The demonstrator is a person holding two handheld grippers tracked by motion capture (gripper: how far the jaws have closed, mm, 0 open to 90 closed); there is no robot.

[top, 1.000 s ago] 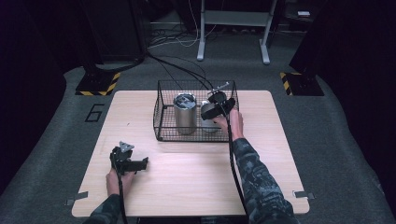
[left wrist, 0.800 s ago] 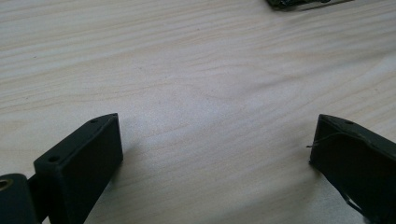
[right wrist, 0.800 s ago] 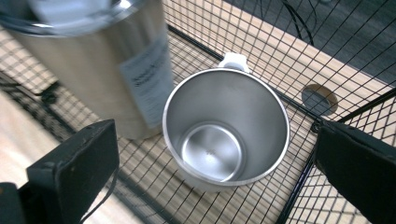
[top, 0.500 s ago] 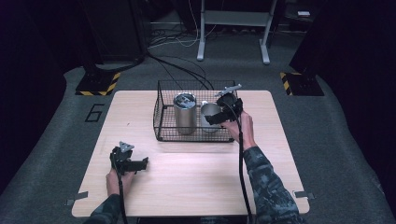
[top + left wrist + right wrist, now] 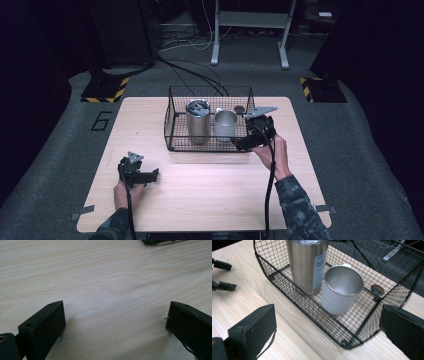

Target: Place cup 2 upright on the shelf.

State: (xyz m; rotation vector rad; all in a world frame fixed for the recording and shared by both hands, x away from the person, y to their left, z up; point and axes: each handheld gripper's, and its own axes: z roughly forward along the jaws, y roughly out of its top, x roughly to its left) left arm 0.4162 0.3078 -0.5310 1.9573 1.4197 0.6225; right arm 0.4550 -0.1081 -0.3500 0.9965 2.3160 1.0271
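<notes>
On pale wooden table (image 5: 210, 200), wire basket (image 5: 172, 125)

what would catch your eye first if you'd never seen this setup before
A black wire basket sits at the far middle of the wooden table, holding a tall steel tumbler and a shorter steel cup side by side. The right gripper hangs open at the basket's near right corner, while the left gripper rests open over bare wood at the near left.
</notes>
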